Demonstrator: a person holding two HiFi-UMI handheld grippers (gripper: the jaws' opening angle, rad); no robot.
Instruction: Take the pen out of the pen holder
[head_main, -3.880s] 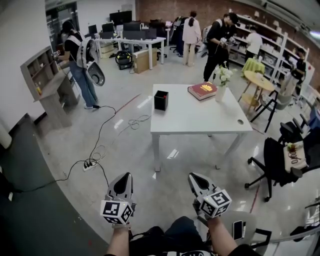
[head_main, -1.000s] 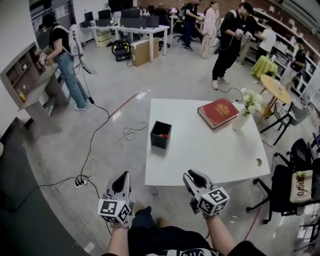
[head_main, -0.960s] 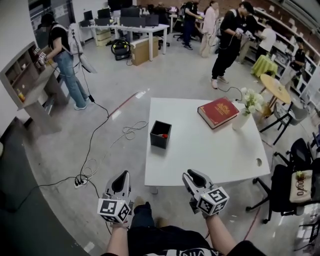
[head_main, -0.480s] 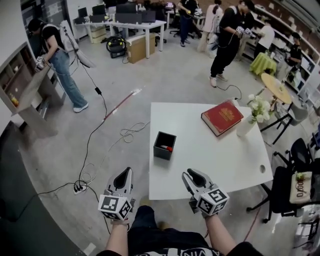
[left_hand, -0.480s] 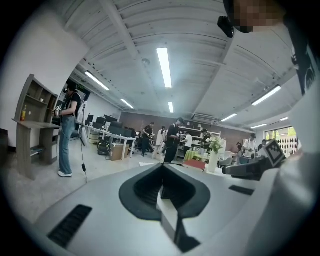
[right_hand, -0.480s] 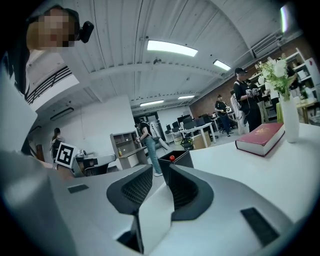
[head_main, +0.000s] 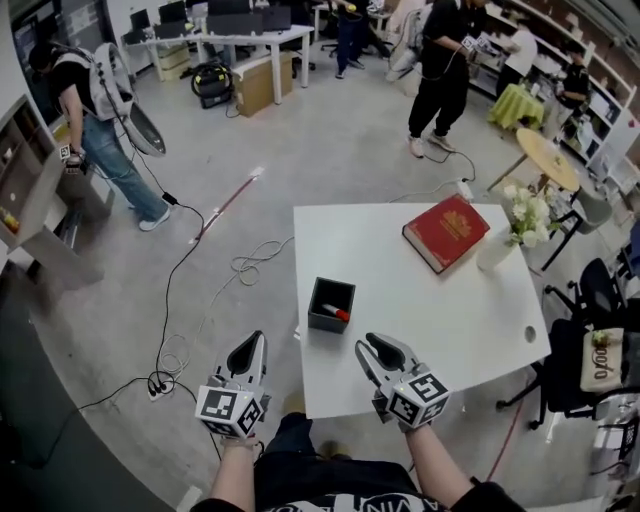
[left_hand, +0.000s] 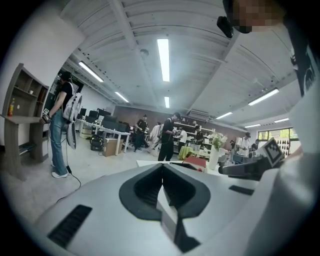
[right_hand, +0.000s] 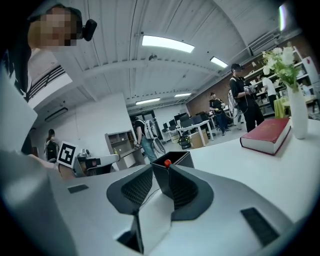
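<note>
1. Pen, red end showing, lies inside the black pen holder on the white table.
2. Right gripper is near the holder, on the person's side. Its jaws are slightly apart with nothing between them, and they point at the holder.
3. Left gripper is left of the holder, off the table. Its jaws are together and hold nothing.
4. Red book lies well beyond the holder, to the right.

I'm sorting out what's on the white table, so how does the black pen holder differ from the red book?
The pen holder is a black, open-topped box standing upright near the table's left edge; the red book is flat, closed and lies toward the far right. The pen holder has a red-tipped pen inside; nothing rests on the book. Both sit on the white table.
</note>
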